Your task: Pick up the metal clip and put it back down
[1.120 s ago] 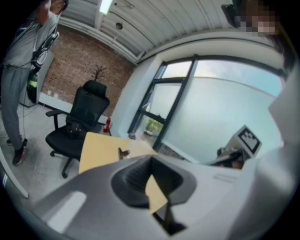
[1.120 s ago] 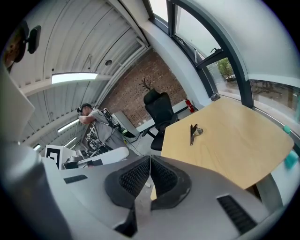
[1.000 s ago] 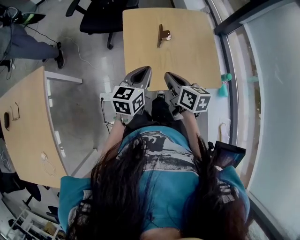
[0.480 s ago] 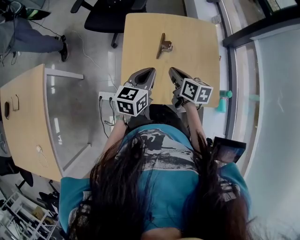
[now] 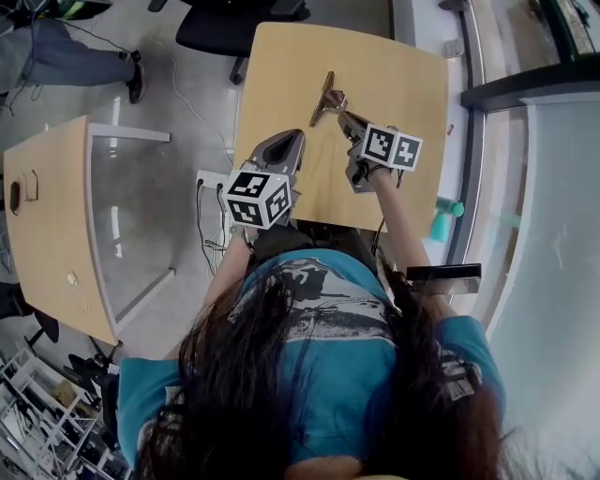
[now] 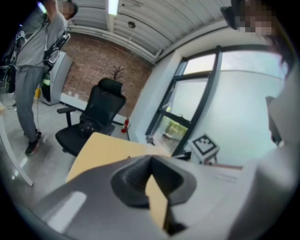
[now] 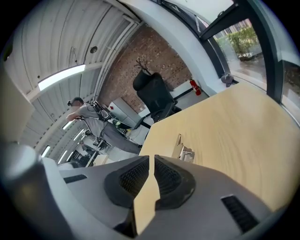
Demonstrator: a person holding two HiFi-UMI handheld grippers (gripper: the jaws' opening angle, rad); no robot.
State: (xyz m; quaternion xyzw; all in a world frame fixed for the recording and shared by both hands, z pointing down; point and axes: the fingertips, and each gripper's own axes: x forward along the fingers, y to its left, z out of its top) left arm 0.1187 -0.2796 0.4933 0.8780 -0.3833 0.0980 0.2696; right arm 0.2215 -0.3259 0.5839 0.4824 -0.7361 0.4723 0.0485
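Now: right gripper (image 5: 343, 113) has its jaws pressed together with nothing between them, tips just short of the metal clip (image 5: 326, 97). The clip lies on the table (image 5: 403, 84), toward its far middle, with bare tabletop all round. Left gripper (image 5: 296, 137) is also closed and empty, over the near-left part. An office chair (image 5: 225, 28) stands beyond the far edge, a second table (image 5: 47, 234) to the left, a glass wall (image 5: 553, 234) to the right. Marker cubes (image 5: 255, 199) bear black-and-white squares.

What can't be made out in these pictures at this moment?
- Head view: whether the right gripper touches the metal clip; tip and clip overlap.
- Left gripper view: clip not visible; the left gripper blocks much of the table.
- Head view: items on the side table too small to name.
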